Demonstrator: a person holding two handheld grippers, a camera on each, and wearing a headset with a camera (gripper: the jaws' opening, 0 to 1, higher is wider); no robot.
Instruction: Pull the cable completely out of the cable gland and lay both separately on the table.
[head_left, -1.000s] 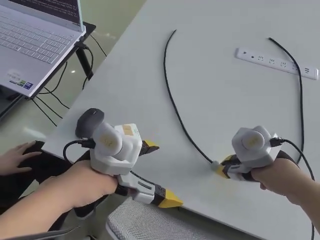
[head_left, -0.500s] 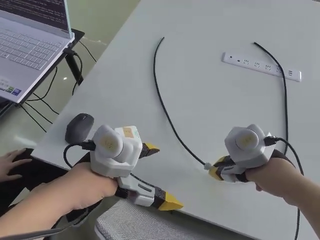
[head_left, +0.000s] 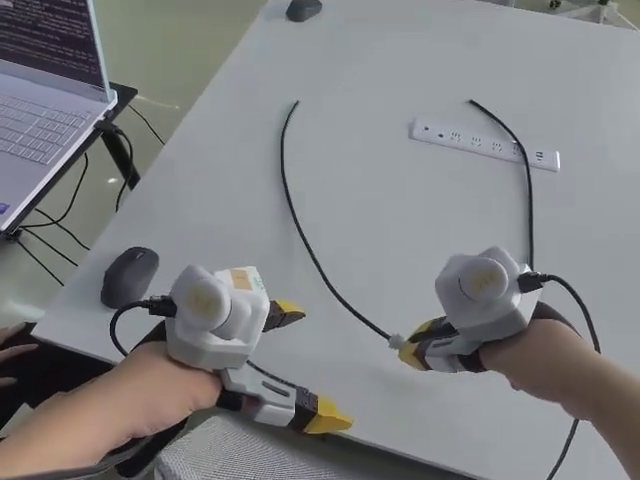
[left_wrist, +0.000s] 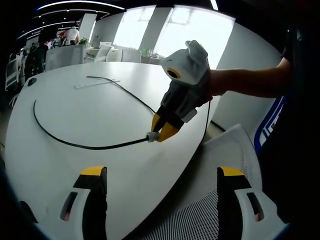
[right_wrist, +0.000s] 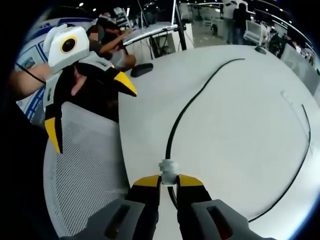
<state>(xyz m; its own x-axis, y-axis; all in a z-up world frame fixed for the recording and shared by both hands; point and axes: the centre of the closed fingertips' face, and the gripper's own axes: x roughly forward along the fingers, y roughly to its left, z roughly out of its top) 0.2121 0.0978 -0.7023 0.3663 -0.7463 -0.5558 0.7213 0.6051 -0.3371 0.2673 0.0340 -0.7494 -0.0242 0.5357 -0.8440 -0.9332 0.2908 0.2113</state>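
The jaws of the right gripper (right_wrist: 169, 181) are clamped on the small white plastic cable gland (right_wrist: 169, 169) near the front edge of the white bench (right_wrist: 240, 130), and the thin black cable (right_wrist: 190, 107) curves away from it. The left gripper (left_wrist: 162, 172) holds its jaws wide apart, empty. The step looks best done by pinching the cable just beside the gland with the left jaws and pulling straight along its line while the right holds firm.
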